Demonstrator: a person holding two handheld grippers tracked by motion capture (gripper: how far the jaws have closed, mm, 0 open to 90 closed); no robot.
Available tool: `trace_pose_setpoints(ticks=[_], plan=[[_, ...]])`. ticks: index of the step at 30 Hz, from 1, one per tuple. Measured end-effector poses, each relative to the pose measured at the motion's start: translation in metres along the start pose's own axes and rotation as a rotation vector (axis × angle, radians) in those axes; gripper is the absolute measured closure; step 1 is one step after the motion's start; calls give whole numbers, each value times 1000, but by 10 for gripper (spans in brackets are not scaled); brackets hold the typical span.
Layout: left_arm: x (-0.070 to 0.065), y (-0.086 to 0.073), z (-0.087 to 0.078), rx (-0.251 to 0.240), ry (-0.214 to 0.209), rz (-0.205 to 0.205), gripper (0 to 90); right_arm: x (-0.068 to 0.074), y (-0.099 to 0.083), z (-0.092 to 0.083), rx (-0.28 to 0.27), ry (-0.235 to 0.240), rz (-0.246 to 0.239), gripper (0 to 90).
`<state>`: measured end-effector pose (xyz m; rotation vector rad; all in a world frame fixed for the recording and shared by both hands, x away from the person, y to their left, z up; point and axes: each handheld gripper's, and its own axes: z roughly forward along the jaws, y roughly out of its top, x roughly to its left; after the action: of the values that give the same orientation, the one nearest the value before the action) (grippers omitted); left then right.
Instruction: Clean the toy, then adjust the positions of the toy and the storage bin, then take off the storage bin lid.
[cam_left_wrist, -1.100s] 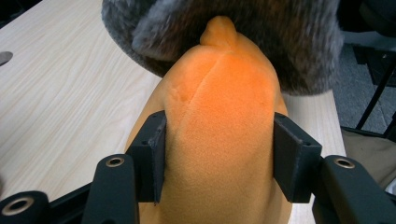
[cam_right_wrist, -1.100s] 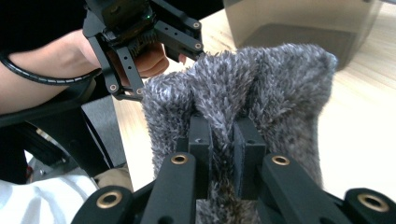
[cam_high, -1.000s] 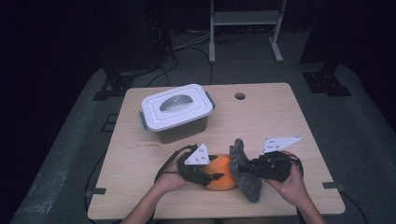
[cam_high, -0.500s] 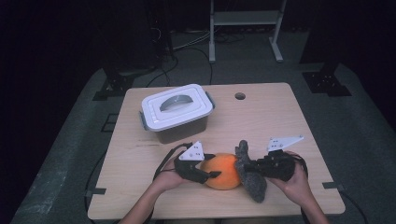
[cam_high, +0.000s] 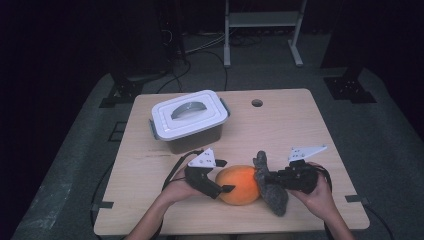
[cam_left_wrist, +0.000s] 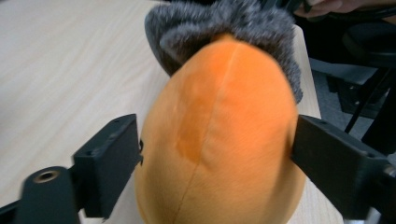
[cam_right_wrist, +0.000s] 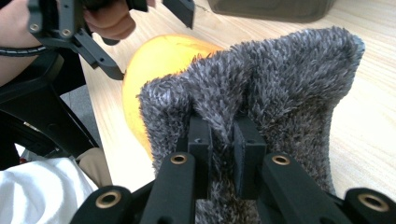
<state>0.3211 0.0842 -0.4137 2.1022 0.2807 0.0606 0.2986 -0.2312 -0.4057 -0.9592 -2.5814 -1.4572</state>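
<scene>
Orange plush (cam_high: 240, 184) lying near the front edge of the table (cam_high: 280, 125), about midway along it, its far end tucked into a grey fuzzy cover (cam_high: 270, 186) that reaches towards the front right corner. Left gripper (cam_high: 224, 176) just opened: jaws spread wide to either side of the plush where half a second ago they sat closer in; in the left gripper view the pads (cam_left_wrist: 111, 161) flank the orange body (cam_left_wrist: 224, 135), the left one seemingly just clear, the right one at the fabric's edge, contact too close to tell. Right gripper (cam_high: 263, 176) pinched tight on a fold of the grey cover (cam_right_wrist: 261, 93), jaws pressed nearly together with fur bunched between them. Both hands otherwise in the same spots as a second ago. Reads as letting go to re-grip: plush freed on the left, cover held on the right, so probably a fresh hold next to work one against the other. White lidded box (cam_high: 190, 117) well apart, towards the back left corner, shut and untouched
</scene>
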Motion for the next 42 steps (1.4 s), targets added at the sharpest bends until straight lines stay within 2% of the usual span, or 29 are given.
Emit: trace_pose_setpoints(ticks=[2, 3, 6, 8, 9, 10, 12, 13, 14, 15, 17, 18, 19, 21, 22, 25, 29, 31, 34, 42], plan=[[2, -3, 4, 7, -29, -13, 146, -1, -1, 0, 2, 1, 3, 792], [1, -5, 5, 4, -57, -16, 173, -1, -1, 0, 4, 0, 5, 792], [-2, -5, 1, 4, -107, 15, 278, -3, -3, -1, 12, -5, 9, 791], [-1, -6, -3, -17, -182, 15, 334, -4, -4, -1, 18, -15, 11, 791], [-1, -7, -4, -21, -181, 20, 362, -6, -5, -1, 23, -23, 16, 790], [-1, -7, -3, -20, -164, 18, 351, -7, -5, -2, 23, -23, 21, 790], [-2, -5, 2, 12, -105, 8, 226, -7, -5, -1, 19, -20, 23, 790], [-3, -5, 7, 38, -89, 3, 173, -7, -5, -1, 19, -19, 22, 791], [-3, -6, 8, 41, -89, 8, 156, -5, -4, 0, 23, -20, 17, 791], [-5, -7, 10, 34, -91, 23, 164, -4, -4, 0, 26, -23, 14, 791], [-9, -6, 7, 24, -73, 58, 285, -4, -4, -1, 25, -23, 13, 791], [-9, -6, 6, 13, -76, 63, 382, -3, -4, -4, 17, -24, 14, 791], [-10, -4, 5, 9, -66, 62, 404, -3, -3, -5, 10, -27, 13, 792], [-9, -4, 5, 13, -72, 66, 412, -2, -2, -9, -9, -22, 7, 792], [-10, -4, 7, 12, -85, 73, 416, 1, 2, -15, -48, -5, 4, 792], [-12, -4, 8, 13, -85, 83, 415, 8, 7, -19, -64, 4, -18, 792], [-14, -4, 8, 12, -83, 86, 411, 19, 12, -16, -49, 7, -56, 792], [-15, -5, 9, 15, -85, 95, 405, 22, 13, -10, -24, 0, -73, 792], [-15, -3, 9, 23, -83, 102, 401, 20, 11, -4, 1, 4, -68, 792], [-15, -3, 10, 16, -89, 105, 379, 23, 14, -3, 7, -3, -82, 792]])
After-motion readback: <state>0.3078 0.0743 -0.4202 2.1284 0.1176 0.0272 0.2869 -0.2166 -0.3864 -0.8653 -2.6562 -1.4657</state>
